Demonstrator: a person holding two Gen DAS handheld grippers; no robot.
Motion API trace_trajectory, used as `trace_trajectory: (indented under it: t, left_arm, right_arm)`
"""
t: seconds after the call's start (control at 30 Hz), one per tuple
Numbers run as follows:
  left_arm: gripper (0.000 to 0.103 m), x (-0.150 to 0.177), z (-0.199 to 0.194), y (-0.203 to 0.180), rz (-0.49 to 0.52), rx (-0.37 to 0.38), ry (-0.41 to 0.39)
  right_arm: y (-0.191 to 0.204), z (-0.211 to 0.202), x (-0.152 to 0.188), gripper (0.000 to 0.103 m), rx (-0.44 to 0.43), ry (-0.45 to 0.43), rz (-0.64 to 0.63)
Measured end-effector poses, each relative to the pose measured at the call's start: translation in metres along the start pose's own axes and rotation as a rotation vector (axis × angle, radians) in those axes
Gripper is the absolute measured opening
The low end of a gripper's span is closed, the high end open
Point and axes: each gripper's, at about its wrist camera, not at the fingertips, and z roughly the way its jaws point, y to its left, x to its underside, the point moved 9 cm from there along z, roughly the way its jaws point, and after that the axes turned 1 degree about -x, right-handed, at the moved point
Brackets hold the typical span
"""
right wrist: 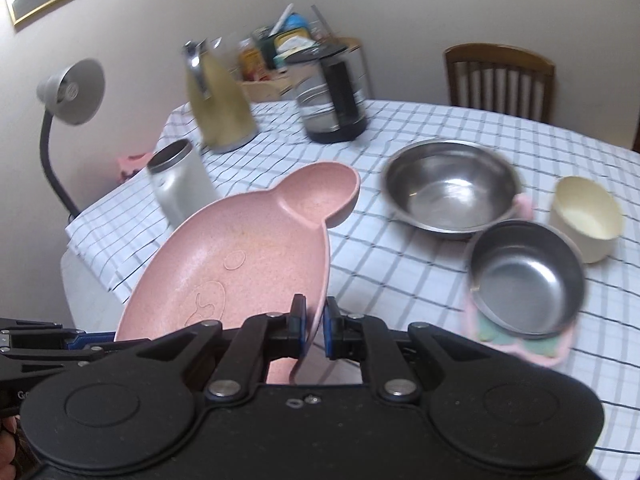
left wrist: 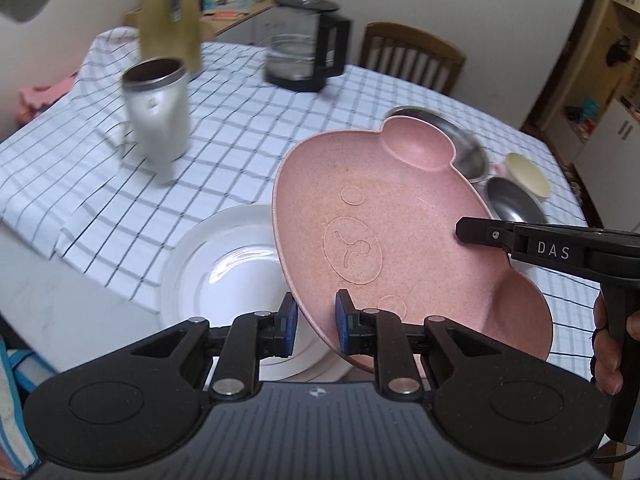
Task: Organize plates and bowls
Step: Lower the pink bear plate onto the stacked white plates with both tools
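Both grippers are clamped on the pink speckled bear-face plate with two ear-shaped compartments (left wrist: pixel 384 216), carried tilted in the air above the table. Left gripper (left wrist: pixel 316 320): blue pads pinch the plate's near rim, at 6 o'clock in the left wrist view. Right gripper (right wrist: pixel 314 330): jaws nearly closed on the opposite rim edge; in the left view it comes in from 3 o'clock. Directly under the pink plate, toward 7 o'clock in the left view, sits a white round ceramic plate (left wrist: pixel 208 264) on the table edge, the likely stack target by my read. Not yet released, so that stack is pending. Still loose on the blue-and-white checked tablecloth (right wrist: pixel 420 272): large stainless steel bowl (right wrist: pixel 450 188) at 1 o'clock in the right view, smaller stainless steel bowl (right wrist: pixel 524 276) at 3 o'clock resting on a pink pad, cream plastic cup-shaped bowl (right wrist: pixel 586 216) at 2 o'clock. None nested. Judgement: early stage; plates are about to be paired, bowls are untouched. Silver mug (left wrist: pixel 158 116), glass kettle (left wrist: pixel 306 44) and yellow jug are clutter, not in scope.
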Motion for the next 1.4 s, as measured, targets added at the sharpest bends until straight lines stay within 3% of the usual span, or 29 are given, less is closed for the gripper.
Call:
trace_trajectory:
  t: [0.27, 0.67, 1.4]
  left_arm:
    - [0.019, 0.012, 0.014, 0.040, -0.022, -0.051, 0.020]
    - [0.018, 0.027, 0.044, 0.072, -0.052, -0.079, 0.059]
    - [0.019, 0.039, 0.073, 0.063, -0.081, -0.001, 0.132]
  right_arm:
    - [0.032, 0.039, 0.014, 0.010, -0.055, 0.063, -0.019]
    - [0.057, 0.085, 0.029, 0.010, -0.064, 0.120, -0.061]
    - [0.039, 0.104, 0.032, 0.012, -0.031, 0.145, -0.091]
